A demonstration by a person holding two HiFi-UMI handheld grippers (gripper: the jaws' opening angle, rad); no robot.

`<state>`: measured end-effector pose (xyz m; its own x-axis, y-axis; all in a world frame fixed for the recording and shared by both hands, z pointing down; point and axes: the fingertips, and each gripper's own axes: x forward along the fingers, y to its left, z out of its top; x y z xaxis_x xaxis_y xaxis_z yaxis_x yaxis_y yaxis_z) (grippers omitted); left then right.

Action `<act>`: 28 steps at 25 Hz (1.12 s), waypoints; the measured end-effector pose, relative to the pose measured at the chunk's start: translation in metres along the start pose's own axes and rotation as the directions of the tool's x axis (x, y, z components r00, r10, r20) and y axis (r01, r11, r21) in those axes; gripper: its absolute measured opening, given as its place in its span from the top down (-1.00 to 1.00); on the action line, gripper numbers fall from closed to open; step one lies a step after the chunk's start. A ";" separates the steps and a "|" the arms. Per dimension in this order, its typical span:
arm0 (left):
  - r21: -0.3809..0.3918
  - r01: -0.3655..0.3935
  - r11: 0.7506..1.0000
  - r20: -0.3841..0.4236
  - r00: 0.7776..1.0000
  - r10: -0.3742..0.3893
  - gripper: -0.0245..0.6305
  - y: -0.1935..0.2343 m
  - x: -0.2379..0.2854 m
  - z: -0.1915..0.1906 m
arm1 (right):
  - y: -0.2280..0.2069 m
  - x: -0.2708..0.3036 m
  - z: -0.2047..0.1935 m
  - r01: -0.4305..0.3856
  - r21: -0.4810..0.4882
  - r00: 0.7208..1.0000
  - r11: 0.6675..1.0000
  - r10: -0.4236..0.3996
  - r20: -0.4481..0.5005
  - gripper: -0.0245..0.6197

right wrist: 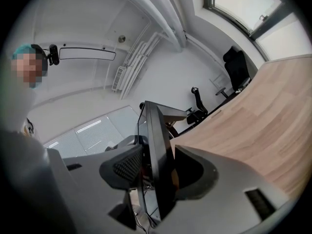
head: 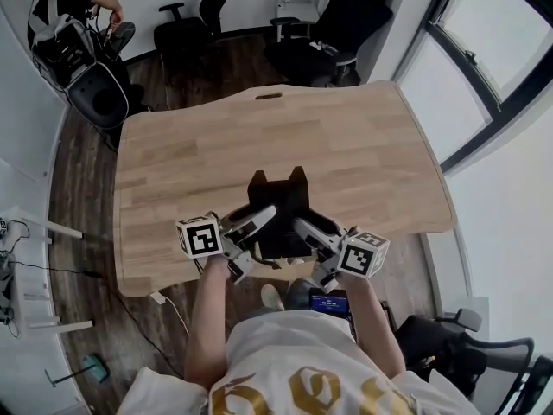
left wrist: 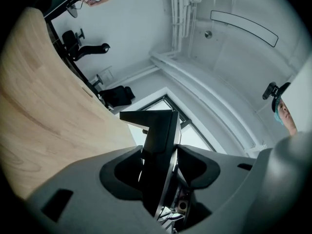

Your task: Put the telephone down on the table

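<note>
The black telephone [head: 281, 199] hangs just above the near edge of the light wooden table [head: 199, 154], held from both sides. My left gripper [head: 259, 225] is shut on its left side and my right gripper [head: 302, 230] is shut on its right side. In the left gripper view the telephone [left wrist: 157, 130] stands as a thin black slab between the grey jaws of the left gripper [left wrist: 159, 162], with the table [left wrist: 39, 116] to the left. In the right gripper view the same slab [right wrist: 155, 130] is clamped in the right gripper [right wrist: 158, 167], beside the table [right wrist: 263, 116].
Black office chairs [head: 333, 33] stand behind the table's far edge. A person sits by another chair [head: 95, 80] at the back left. A window [head: 484, 67] runs along the right wall. A small lit screen [head: 328, 303] lies at my waist.
</note>
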<state>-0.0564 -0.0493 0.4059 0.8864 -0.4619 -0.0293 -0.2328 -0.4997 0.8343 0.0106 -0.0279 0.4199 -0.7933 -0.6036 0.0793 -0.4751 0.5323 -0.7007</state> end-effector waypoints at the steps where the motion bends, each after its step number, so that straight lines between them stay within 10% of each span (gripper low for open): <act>1: 0.006 0.001 1.000 0.000 1.000 -0.001 0.28 0.001 0.002 0.002 | -0.002 0.002 0.002 -0.001 -0.001 1.000 1.000 0.001 -0.001 0.31; 28: -0.079 -0.062 0.995 0.011 0.998 0.063 0.28 0.075 0.018 0.025 | -0.063 0.052 0.002 0.018 0.064 0.997 0.998 -0.014 -0.071 0.31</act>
<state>-0.0679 -0.1135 0.4538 0.8654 -0.5008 0.0169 -0.2546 -0.4104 0.8756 -0.0002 -0.0939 0.4664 -0.8118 -0.5671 0.1392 -0.4643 0.4821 -0.7430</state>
